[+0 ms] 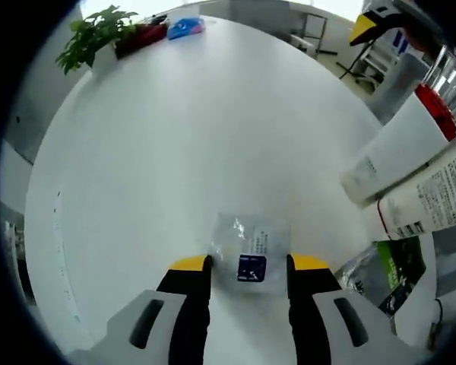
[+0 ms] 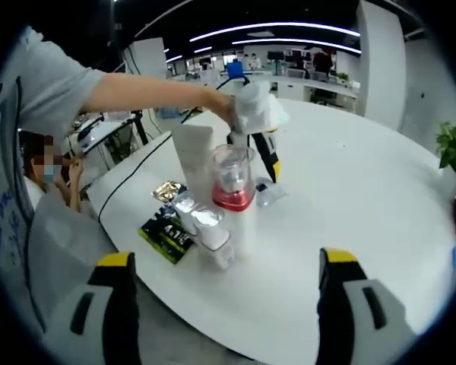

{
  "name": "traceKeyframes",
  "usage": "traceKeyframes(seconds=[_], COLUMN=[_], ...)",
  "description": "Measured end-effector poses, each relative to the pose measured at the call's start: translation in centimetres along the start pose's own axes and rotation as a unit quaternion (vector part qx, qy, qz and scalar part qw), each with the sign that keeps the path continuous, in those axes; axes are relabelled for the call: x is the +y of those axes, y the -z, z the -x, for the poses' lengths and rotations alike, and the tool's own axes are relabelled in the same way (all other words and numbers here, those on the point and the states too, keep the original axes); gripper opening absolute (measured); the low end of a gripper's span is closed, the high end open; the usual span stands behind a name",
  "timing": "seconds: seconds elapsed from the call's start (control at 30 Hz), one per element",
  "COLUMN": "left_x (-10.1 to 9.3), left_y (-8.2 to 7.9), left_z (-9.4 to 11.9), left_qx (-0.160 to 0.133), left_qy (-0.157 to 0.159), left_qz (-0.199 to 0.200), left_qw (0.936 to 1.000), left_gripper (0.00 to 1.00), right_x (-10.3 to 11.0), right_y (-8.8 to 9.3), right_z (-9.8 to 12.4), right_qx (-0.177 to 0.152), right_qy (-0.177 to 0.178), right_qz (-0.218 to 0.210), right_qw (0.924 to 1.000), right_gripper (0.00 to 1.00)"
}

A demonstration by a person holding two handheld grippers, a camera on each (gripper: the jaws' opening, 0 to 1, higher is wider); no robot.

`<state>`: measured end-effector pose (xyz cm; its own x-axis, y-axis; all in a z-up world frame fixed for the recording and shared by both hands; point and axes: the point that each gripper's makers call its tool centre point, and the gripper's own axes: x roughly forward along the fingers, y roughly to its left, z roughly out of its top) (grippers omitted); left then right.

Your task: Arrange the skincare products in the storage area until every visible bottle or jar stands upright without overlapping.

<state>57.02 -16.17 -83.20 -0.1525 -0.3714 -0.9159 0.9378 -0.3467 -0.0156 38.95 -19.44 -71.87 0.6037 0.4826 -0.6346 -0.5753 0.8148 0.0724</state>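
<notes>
1. The left claw sat low over the white desk, its yellow-tipped jaws spread apart with nothing clamped between them.
2. Right between those jaw tips lay a small clear sachet with a dark blue label, flat on the desk; whether the jaws touched it, I could not tell.
3. Off to the right in the left gripper view, a white tube with a red cap leaned at a slant, and just beside it a white bottle with printed text tilted the same way.
4. Below those two, a green-and-black packet lay flat near the desk edge.
5. At the far side of the desk stood a green potted plant, with a blue packet near it.
6. In the right gripper view, the right claw hung wide open, jaws well apart, holding nothing.
7. Ahead of it the products clustered near the desk edge: a clear jar with a red base stood upright, a tall white tube upright just beside it, two white-capped bottles in front.
8. A person's gloved hand held the other gripper just behind the jar.
9. A dark packet lay flat by the bottles.
</notes>
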Motion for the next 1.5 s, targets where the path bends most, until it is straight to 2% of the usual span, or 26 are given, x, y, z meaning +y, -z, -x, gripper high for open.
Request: traceKeyframes(seconds=[0.1,0.27,0.73,1.07,1.27,1.5], left_x=[0.0,-1.8,-3.4,-3.8,-4.4,-4.9], left_y=[0.1,0.0,1.7,3.4,4.2,5.0], left_z=[0.2,1.2,3.4,4.9,6.0,6.4], left_qx=[0.001,-0.002,-0.002,0.003,0.005,0.005], left_qy=[-0.003,-0.009,-0.033,-0.052,-0.061,-0.069], left_qz=[0.003,0.013,0.055,0.088,0.099,0.107], left_qw=[1.0000,0.9999,0.9979,0.9948,0.9933,0.9918], left_gripper=[0.37,0.37,0.37,0.37,0.37,0.37], right_x=[0.0,0.3,0.7,1.6,1.7,1.9], right_y=[-0.1,-0.3,-0.9,-1.8,-1.9,-2.0], right_z=[0.1,0.1,0.4,0.5,0.7,0.9], right_qx=[-0.001,-0.003,-0.007,-0.019,-0.017,-0.013], right_qy=[0.002,0.000,-0.002,-0.010,-0.009,-0.006], right_qz=[0.002,0.006,0.013,0.023,0.027,0.034], right_qw=[1.0000,1.0000,0.9999,0.9995,0.9994,0.9993], right_gripper=[1.00,1.00,1.00,1.00,1.00,1.00])
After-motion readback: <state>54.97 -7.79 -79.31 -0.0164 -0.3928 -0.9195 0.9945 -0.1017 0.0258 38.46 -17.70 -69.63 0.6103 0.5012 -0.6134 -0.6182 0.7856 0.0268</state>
